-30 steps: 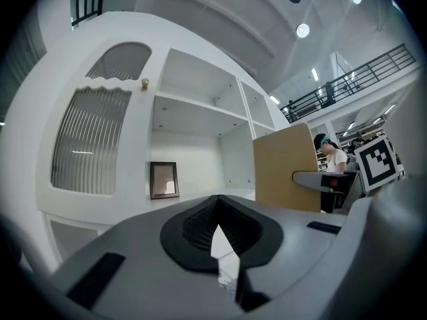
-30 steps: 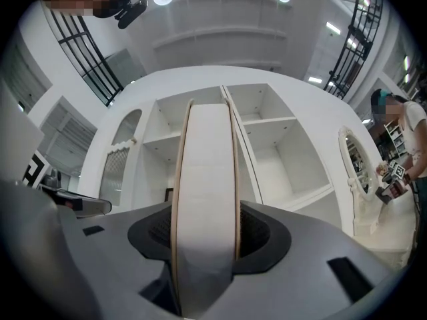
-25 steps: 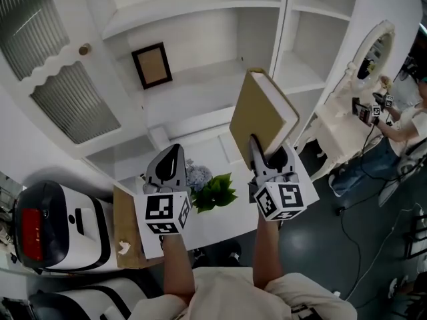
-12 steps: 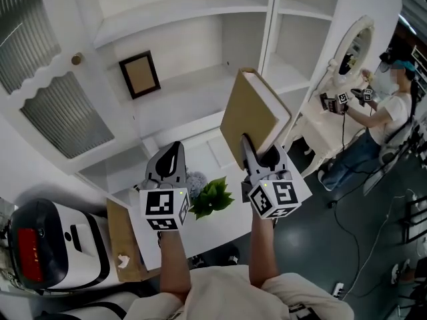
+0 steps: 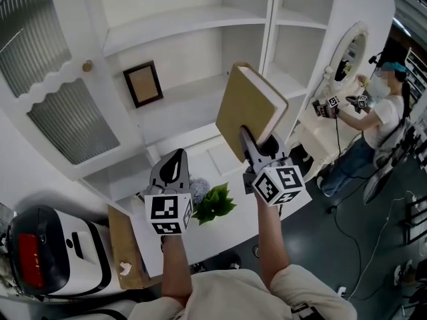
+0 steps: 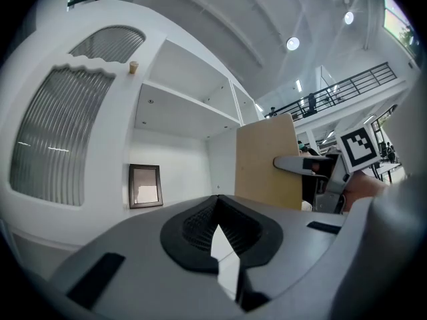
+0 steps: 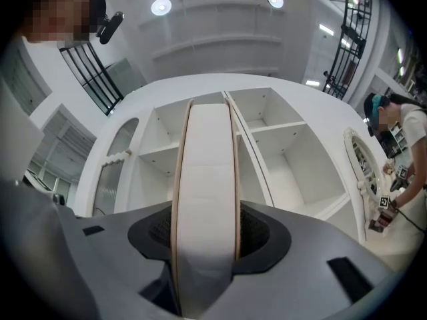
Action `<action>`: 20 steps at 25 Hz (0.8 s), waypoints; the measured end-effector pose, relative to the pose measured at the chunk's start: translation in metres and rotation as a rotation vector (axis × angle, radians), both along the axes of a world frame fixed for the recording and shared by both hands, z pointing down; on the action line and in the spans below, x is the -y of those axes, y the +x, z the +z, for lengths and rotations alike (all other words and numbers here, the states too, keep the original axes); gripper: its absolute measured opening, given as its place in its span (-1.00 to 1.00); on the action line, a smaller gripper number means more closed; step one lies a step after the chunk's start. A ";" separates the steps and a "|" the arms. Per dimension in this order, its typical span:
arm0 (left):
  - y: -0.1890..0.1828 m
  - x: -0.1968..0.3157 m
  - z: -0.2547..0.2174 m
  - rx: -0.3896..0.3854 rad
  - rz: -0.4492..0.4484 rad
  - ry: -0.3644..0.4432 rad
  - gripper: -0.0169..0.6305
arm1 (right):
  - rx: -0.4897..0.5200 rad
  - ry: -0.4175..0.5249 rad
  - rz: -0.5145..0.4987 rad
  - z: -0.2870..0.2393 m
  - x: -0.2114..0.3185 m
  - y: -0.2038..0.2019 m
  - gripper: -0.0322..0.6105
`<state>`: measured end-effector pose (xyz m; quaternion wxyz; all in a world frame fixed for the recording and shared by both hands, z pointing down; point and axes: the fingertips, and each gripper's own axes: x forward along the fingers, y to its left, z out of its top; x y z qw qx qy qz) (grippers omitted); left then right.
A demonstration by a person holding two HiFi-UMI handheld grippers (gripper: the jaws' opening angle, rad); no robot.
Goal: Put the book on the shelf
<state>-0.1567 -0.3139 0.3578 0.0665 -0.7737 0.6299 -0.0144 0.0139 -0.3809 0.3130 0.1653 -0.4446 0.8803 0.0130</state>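
Note:
A thick book with tan covers and white page edges stands upright in the air before the white shelf unit. My right gripper is shut on its lower end, one jaw against each cover. In the right gripper view the book's page edge runs up between the jaws, pointing at the open shelf compartments. My left gripper hangs lower and to the left, shut and empty. From the left gripper view, the book shows at the right, in front of the shelf.
A dark picture frame leans in the middle shelf compartment. A green plant and pale flowers sit on the white ledge below the grippers. At the right a person stands by an oval mirror. A white machine is at lower left.
The right gripper has carried the book slightly up and to the left, closer to the shelf. The left gripper has stayed low and shut.

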 end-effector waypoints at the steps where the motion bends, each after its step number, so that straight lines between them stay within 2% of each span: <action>1: 0.002 -0.002 0.003 0.005 0.006 -0.006 -0.90 | -0.011 0.009 0.007 -0.004 0.004 0.001 -0.18; 7: 0.012 -0.006 0.013 0.019 0.034 -0.022 -0.90 | -0.037 0.038 0.020 -0.024 0.032 -0.004 -0.18; 13: 0.006 -0.009 0.013 0.017 0.021 -0.022 -0.90 | -0.066 0.027 0.011 -0.032 0.063 -0.019 -0.18; 20: -0.005 -0.011 0.017 0.014 -0.004 -0.024 -0.90 | -0.172 -0.051 0.053 -0.010 0.099 -0.043 -0.18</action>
